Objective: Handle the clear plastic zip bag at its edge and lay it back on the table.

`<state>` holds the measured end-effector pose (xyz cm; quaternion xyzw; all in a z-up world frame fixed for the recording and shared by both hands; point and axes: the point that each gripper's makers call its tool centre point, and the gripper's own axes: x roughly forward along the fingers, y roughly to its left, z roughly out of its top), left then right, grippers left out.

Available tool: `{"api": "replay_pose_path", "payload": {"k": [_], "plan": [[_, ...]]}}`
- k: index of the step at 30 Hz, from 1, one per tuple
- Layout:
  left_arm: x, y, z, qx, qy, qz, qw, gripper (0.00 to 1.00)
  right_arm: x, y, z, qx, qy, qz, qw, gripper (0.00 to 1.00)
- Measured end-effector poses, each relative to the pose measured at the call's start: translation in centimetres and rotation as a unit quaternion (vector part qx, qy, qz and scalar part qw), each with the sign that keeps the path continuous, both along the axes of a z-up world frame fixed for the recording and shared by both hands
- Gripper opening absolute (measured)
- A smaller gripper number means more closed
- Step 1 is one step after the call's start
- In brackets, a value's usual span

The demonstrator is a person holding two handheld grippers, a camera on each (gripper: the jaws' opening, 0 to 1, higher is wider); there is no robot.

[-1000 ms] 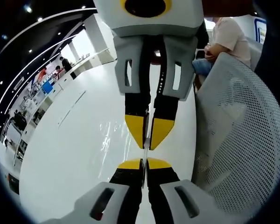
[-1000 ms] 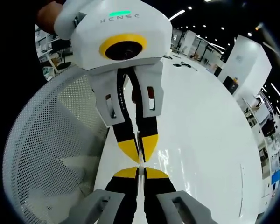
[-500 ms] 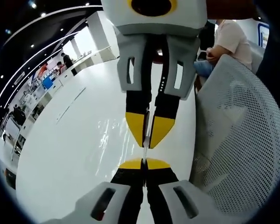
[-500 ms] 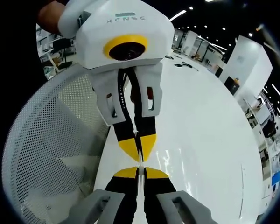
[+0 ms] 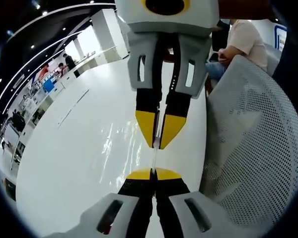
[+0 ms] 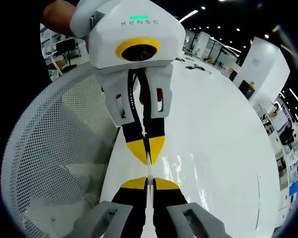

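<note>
Landmark: the white table (image 5: pixel 79 148). The clear plastic zip bag (image 5: pixel 154 157) is held taut above the table, seen edge-on as a thin strip between two opposed grippers. The left gripper (image 5: pixel 153 174) has its yellow-tipped jaws closed on one edge of the bag; the right gripper (image 6: pixel 148 183) has its jaws closed on the opposite edge. A white perforated mesh chair (image 5: pixel 253 144) stands beside the table. A seated person (image 5: pixel 241 39) is beyond the table's far end.
</note>
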<state>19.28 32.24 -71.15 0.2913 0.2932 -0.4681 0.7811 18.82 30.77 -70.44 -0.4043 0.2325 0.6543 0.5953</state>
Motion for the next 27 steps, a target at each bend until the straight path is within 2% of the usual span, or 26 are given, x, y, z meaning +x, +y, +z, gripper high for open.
{"api": "replay_pose_path", "payload": {"k": [27], "plan": [[0.1, 0.8, -0.5, 0.013, 0.011, 0.014, 0.9998, 0.0, 0.5, -1.7, -0.4, -0.012, 0.004, -0.02, 0.9997, 0.0]]}}
